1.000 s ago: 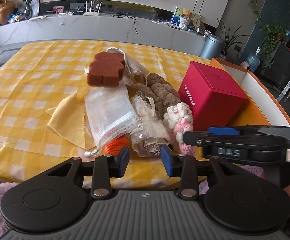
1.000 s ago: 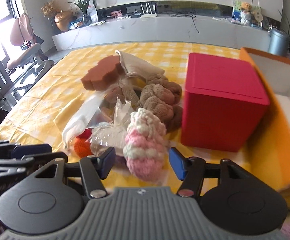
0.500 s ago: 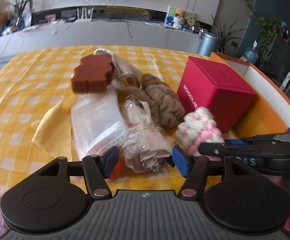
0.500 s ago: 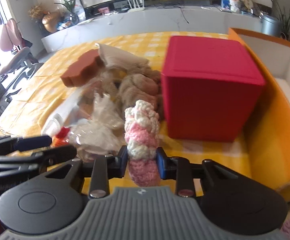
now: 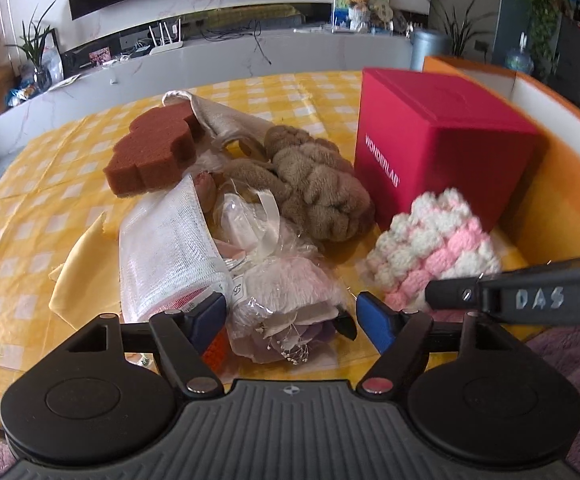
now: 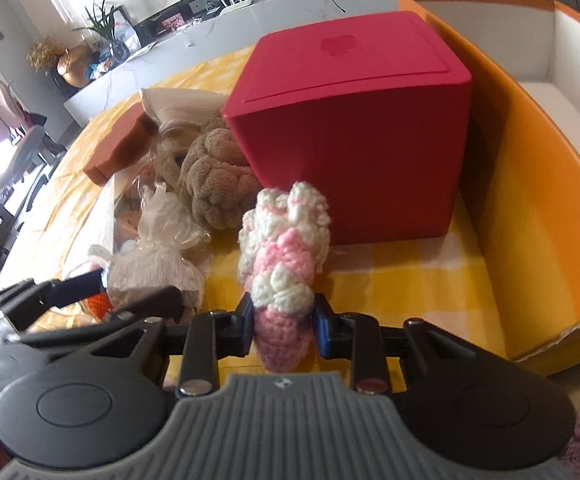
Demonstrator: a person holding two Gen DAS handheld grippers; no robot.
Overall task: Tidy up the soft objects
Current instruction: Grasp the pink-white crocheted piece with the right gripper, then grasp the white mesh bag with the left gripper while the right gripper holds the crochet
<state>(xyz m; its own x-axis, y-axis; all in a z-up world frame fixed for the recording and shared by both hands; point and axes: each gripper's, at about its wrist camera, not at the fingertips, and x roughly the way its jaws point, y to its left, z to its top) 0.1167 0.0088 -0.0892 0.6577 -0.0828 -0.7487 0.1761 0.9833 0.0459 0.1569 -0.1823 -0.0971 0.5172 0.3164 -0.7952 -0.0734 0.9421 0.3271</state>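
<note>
While my right gripper [image 6: 282, 322] pinches the pink-and-white crocheted piece [image 6: 284, 248] at the lower centre of the right wrist view, its two pads press into the yarn near the pink end closest to me. That piece is a long knobbly roll; its long axis runs from the bottom centre of the frame up and slightly right, toward the red box [image 6: 353, 120], and its far white end rests on or just above the yellow checked tablecloth [image 6: 389, 280]; I cannot tell which.

I judge it light, squashy and unlikely to slip, since the bumpy yarn gives the pads plenty to bite. Held by one end, it will probably droop, so a hold nearer the middle would carry it more steadily.

My left gripper [image 5: 290, 316] is spread wide, its jaws having just been opening, and a clear cellophane bundle of pale soft stuff [image 5: 286, 292] lies between the blue pads without being squeezed. That wrapper looks slick and crinkly, so I would close on its fuller body.

Beyond, at mid-frame, sit a brown plush toy [image 5: 317, 196], a brown sponge [image 5: 154, 148] and a white mesh bag [image 5: 170, 248]. An orange bin [image 6: 529, 184] stands open at the right.
</note>
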